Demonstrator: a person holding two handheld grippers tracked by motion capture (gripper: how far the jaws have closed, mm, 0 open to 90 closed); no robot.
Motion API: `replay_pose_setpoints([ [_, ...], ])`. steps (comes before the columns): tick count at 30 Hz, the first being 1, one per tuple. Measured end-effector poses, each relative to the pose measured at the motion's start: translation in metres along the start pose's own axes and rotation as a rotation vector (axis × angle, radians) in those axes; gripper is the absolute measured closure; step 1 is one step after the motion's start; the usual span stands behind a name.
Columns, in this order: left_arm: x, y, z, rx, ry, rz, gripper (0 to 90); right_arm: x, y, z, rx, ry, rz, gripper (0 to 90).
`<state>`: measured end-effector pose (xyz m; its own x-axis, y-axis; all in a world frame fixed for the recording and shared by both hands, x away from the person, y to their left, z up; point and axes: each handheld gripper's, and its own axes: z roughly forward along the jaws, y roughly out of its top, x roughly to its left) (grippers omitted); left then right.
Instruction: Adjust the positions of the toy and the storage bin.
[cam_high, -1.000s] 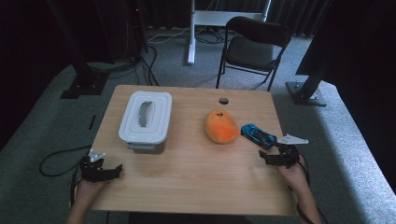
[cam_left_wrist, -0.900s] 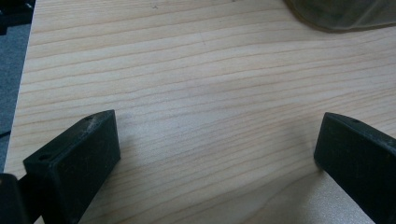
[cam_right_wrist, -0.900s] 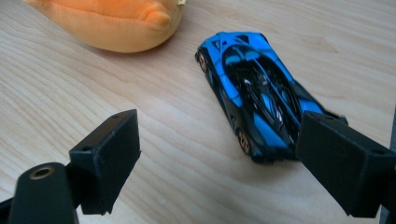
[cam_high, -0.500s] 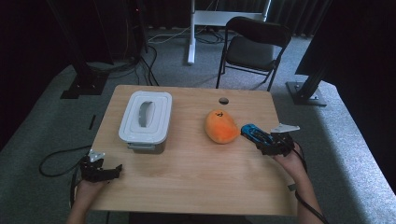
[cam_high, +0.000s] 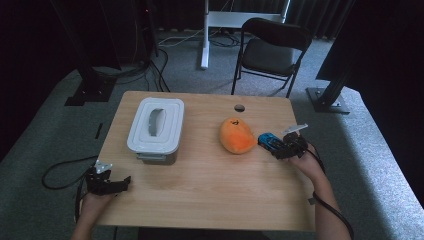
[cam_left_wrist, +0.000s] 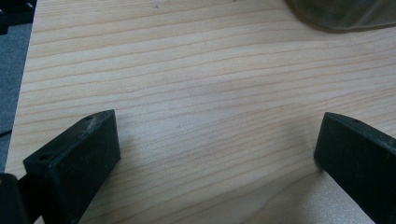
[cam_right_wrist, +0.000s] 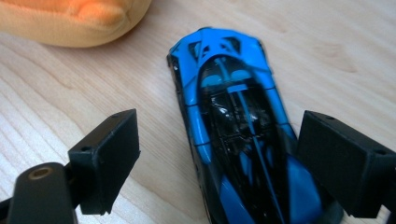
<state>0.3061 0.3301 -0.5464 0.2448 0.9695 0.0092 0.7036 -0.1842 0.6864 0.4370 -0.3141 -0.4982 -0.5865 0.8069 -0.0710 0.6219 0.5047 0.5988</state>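
the car (cam_right_wrist: 233, 130) lies on the table (cam_high: 210, 190) between the jaws of the right tongs (cam_high: 286, 148), nearer the one on the right of the right gripper view. the plush (cam_high: 236, 135) lies just past the car, ahead and to the left of these tongs. the box (cam_high: 156, 129) stands ahead of the left tongs (cam_high: 109, 184), well apart from them, at the table's left half. the left tongs sit at the near left edge. a chair (cam_high: 270, 50) stands behind the table.

R gripper (cam_high: 283, 148) at blue car (cam_high: 268, 141)
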Motion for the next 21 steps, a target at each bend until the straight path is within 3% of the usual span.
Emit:
replay_pose_setpoints([
  [4,0.000,0.000,0.000,0.000,0.001,-0.002,0.7,-0.001,0.004,0.010,0.042,-0.025,-0.035,12.7],
  [8,0.000,0.000,0.000,0.000,0.002,-0.003,0.7,-0.006,0.009,0.018,0.082,-0.021,-0.049,12.7],
  [18,0.000,0.000,0.000,0.000,0.002,-0.004,0.7,-0.016,0.021,0.030,0.137,0.045,-0.040,13.4],
  [21,0.000,0.000,0.000,0.000,0.002,-0.003,0.7,-0.017,0.019,0.035,0.174,0.035,-0.056,13.5],
])
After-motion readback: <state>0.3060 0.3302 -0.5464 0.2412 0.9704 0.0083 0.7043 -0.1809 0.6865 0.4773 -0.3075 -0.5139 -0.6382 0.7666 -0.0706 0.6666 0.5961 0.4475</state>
